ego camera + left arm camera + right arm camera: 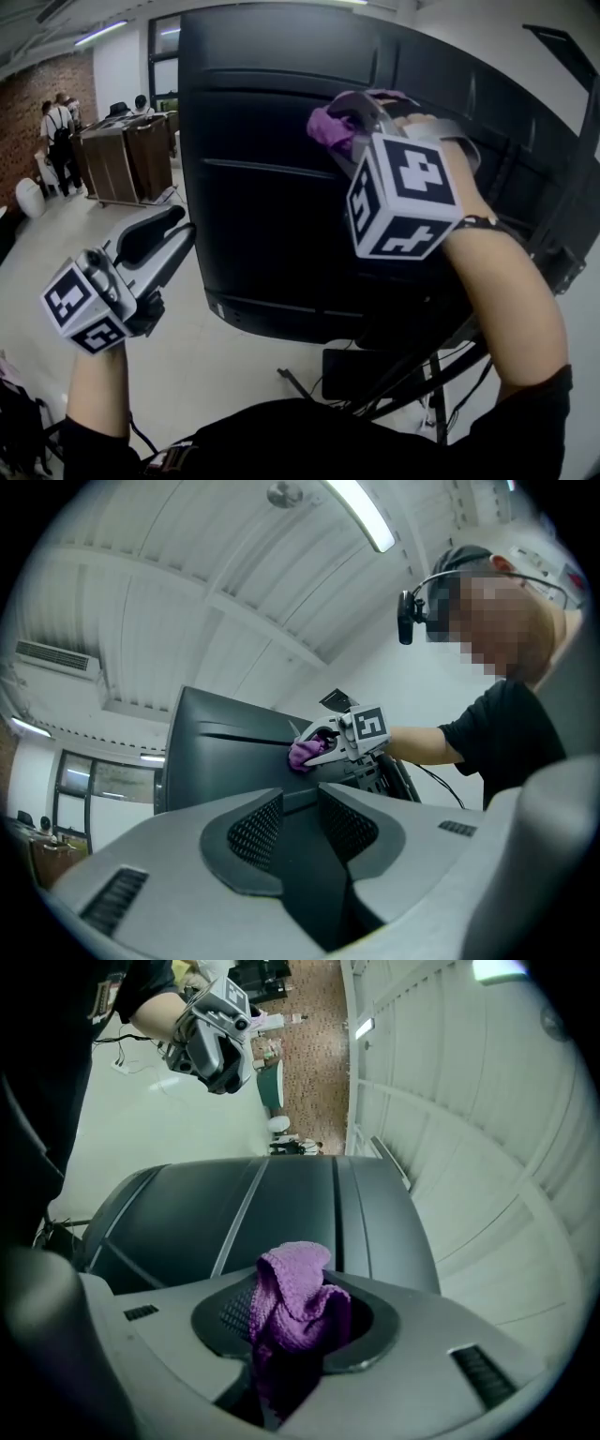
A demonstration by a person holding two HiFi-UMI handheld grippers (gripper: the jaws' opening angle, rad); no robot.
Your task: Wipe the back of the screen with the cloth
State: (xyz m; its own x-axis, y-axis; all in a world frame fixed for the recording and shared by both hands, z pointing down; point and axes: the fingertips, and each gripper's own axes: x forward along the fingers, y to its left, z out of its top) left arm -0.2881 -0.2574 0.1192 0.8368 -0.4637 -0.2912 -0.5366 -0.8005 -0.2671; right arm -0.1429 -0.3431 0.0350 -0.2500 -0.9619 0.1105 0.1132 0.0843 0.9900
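The screen's black plastic back (pixel 272 187) stands upright in front of me, ribbed with horizontal ridges. A crumpled purple cloth (pixel 330 127) is pressed against its upper right part, and my right gripper (pixel 352 117) is shut on it. In the right gripper view the cloth (pixel 295 1302) bunches up between the jaws, just over the screen back (pixel 272 1204). My left gripper (pixel 155 246) hangs beside the screen's lower left edge, apart from it, open and holding nothing. The left gripper view shows the right gripper (pixel 323 742) and the cloth (pixel 302 754) on the screen (pixel 225 752).
The screen rests on a black metal stand (pixel 412 375) with cables at the lower right. A wooden cart (pixel 127 155) and people (pixel 58 131) are far off at the left, by a brick wall. Pale floor spreads to the left of the screen.
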